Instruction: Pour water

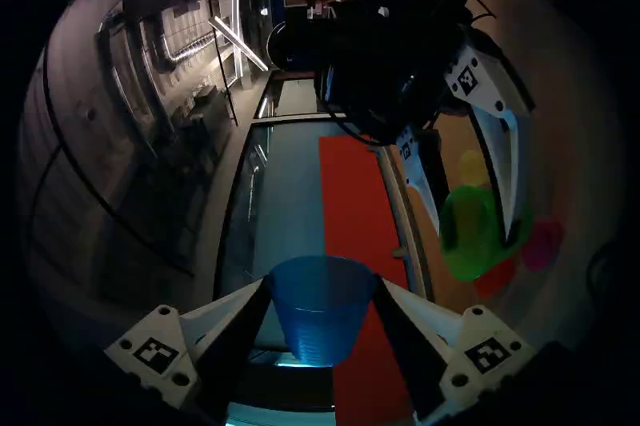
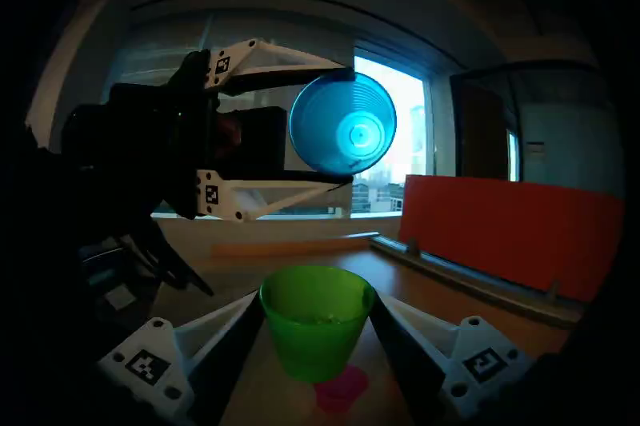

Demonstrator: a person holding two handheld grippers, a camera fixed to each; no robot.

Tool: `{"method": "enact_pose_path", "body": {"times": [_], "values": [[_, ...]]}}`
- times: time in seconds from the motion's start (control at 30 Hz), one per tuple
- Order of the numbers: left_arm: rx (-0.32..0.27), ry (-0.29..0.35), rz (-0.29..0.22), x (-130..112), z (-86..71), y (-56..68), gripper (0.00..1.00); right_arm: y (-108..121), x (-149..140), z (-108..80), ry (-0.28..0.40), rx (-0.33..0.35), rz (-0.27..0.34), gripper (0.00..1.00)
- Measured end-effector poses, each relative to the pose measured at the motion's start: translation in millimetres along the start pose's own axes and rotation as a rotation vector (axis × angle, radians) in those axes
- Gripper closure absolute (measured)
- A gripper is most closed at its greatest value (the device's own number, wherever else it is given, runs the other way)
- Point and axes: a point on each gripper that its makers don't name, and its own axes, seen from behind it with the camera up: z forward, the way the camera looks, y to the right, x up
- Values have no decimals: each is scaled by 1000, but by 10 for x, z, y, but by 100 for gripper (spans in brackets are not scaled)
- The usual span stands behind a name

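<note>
Both grippers are holding cups. The left gripper (image 1: 322, 290) has its two fingers pressed on either side of a blue cup (image 1: 322, 314), near the rim. In the right gripper view that blue cup is tipped on its side in the air, with its open mouth facing the camera. It is higher than the green cup (image 2: 316, 322) and in front of a bright window (image 2: 410, 130). The right gripper (image 2: 316, 302) is closed on the green cup, which is upright and open at the top, over the wooden table (image 2: 400, 270). I cannot tell whether it touches the table. A small pink thing (image 2: 340, 390) lies on the table just below the green cup. A red panel (image 2: 512, 226) stands along the far side of the table.
</note>
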Motion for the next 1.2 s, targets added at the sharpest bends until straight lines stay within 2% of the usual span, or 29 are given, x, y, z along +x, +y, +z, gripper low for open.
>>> {"method": "enact_pose_path", "body": {"times": [0.2, 0.37, 0.77, 1.0, 1.2], "values": [[0, 0, -32, -64, 53, -30, 11, -2, 4, -4, -1, -1, -2, 8], [1, 10, -127, -112, 78, -18, 11, 4, 1, -15, 3, -5, 2, 9], [18, 2, -512, -389, 82, 5, 11, 26, 41, -70, 15, -19, 5, 8], [37, -12, -754, -541, 56, 24, 11, 43, 52, -109, 20, -29, 3, 9], [40, -2, -923, -591, 61, 78, 11, 47, 76, -140, 22, -38, 0, 9]]}}
